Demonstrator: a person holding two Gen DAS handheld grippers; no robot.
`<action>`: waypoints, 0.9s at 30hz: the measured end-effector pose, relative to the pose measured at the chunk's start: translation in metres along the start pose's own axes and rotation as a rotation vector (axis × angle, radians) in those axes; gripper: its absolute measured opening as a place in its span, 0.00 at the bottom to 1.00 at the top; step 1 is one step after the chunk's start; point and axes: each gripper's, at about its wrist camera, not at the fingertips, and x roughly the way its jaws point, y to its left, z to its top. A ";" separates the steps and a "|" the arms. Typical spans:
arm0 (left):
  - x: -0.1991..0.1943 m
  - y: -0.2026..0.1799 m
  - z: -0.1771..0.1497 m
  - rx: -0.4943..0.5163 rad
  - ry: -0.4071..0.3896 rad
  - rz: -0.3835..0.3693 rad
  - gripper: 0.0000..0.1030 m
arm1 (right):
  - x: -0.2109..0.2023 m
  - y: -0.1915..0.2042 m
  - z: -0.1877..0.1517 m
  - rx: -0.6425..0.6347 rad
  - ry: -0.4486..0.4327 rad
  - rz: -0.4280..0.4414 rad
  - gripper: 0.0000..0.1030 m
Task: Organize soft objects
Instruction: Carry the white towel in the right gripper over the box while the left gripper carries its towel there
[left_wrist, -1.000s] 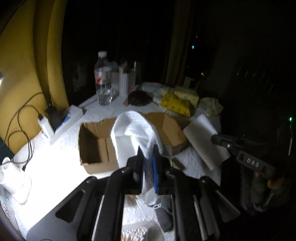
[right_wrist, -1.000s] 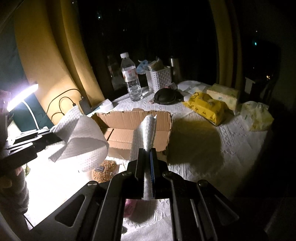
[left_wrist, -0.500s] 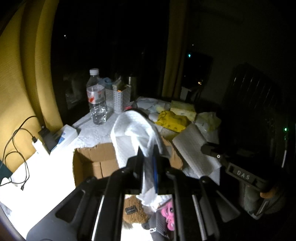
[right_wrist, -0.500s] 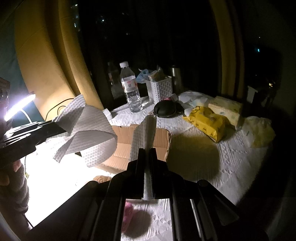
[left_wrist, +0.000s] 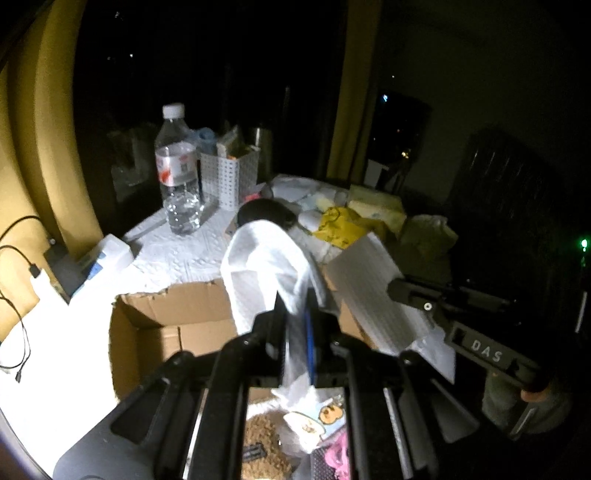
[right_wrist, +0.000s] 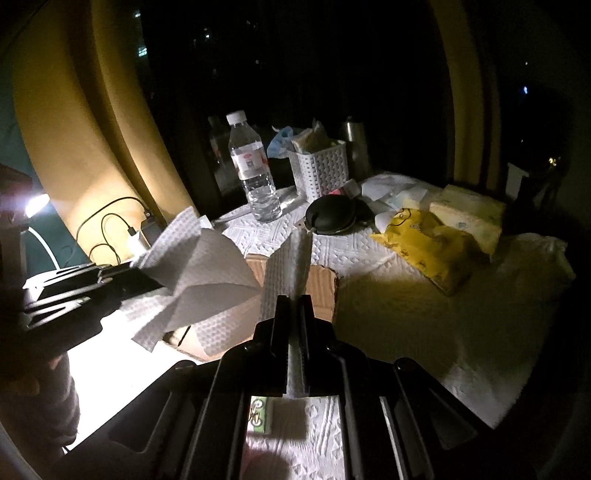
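While both grippers pinch the same white paper towel (right_wrist: 207, 273), nothing of it lies in the cardboard box (left_wrist: 177, 325) yet. The left gripper (left_wrist: 295, 332) has its jaws narrowed onto one end of the sheet, which rises in a loose fold just ahead of its tips; the right gripper (right_wrist: 295, 328) is clamped on the other end, a ribbed strip standing up between its fingers. The sheet sags between the two tools, hanging above and partly in front of the box, which sits directly ahead of and below both.

Under the left gripper, close to its body, a brown plush toy (left_wrist: 262, 435), a pink item (left_wrist: 338, 448) and a small printed packet (left_wrist: 317, 417) lie together; whether these sit inside the box or just before it cannot be told. Beyond the box, ahead and to the right of the right gripper, a yellow pack (right_wrist: 424, 243) and a tissue pack (right_wrist: 469, 218) rest on the white table cover (right_wrist: 406, 314).

By these signs the task seems at an early or middle stage: the towel needs folding or lowering, and the far soft packs look unsorted.
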 end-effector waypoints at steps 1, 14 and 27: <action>0.005 0.001 0.000 -0.003 0.006 0.001 0.07 | 0.004 -0.001 0.000 0.004 0.005 0.004 0.06; 0.087 -0.001 -0.026 -0.043 0.178 0.000 0.07 | 0.058 -0.002 -0.015 0.003 0.087 0.062 0.05; 0.110 0.009 -0.037 -0.088 0.274 0.023 0.19 | 0.059 -0.008 -0.022 0.020 0.091 0.036 0.25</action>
